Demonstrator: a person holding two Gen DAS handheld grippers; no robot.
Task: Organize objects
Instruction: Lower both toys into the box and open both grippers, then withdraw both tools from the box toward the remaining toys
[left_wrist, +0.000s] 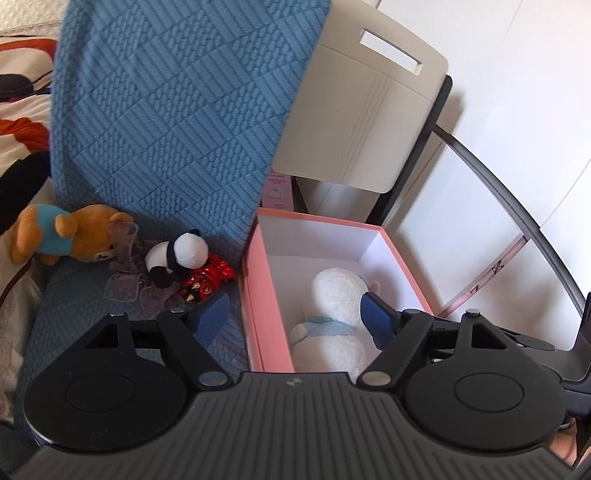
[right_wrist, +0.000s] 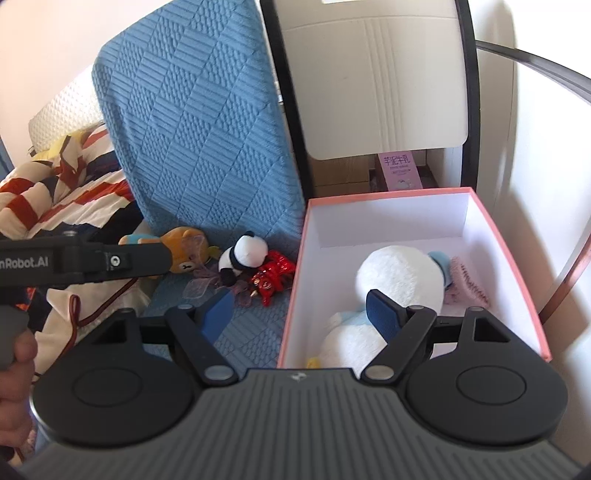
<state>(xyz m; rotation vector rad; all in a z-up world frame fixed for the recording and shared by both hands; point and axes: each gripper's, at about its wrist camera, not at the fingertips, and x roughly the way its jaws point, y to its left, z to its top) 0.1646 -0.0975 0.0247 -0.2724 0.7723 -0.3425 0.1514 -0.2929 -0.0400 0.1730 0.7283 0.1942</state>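
Note:
A pink box (left_wrist: 258, 306) (right_wrist: 291, 314) with a white inside stands on a blue quilted seat. In it lies a white plush with a pale blue scarf (left_wrist: 338, 314) (right_wrist: 399, 280), and a pink knitted piece (right_wrist: 467, 282) lies beside it. Left of the box lie a panda plush (left_wrist: 177, 254) (right_wrist: 242, 258), a red toy (left_wrist: 208, 278) (right_wrist: 271, 277), a scrap of sheer ribbon (left_wrist: 125, 286) (right_wrist: 201, 286) and a brown bear in a blue shirt (left_wrist: 70, 236) (right_wrist: 184, 249). My left gripper (left_wrist: 293, 319) hangs open over the box's left wall. My right gripper (right_wrist: 301, 314) is open there too, nothing between its fingers.
A blue quilted backrest (left_wrist: 177, 110) (right_wrist: 207, 140) rises behind the toys, a beige chair back (left_wrist: 362, 110) (right_wrist: 376, 81) behind the box. Striped bedding (right_wrist: 62, 184) lies to the left. A hand (right_wrist: 16, 369) holds the left tool's black body (right_wrist: 74, 260). A pink carton (right_wrist: 399, 171) stands behind the box.

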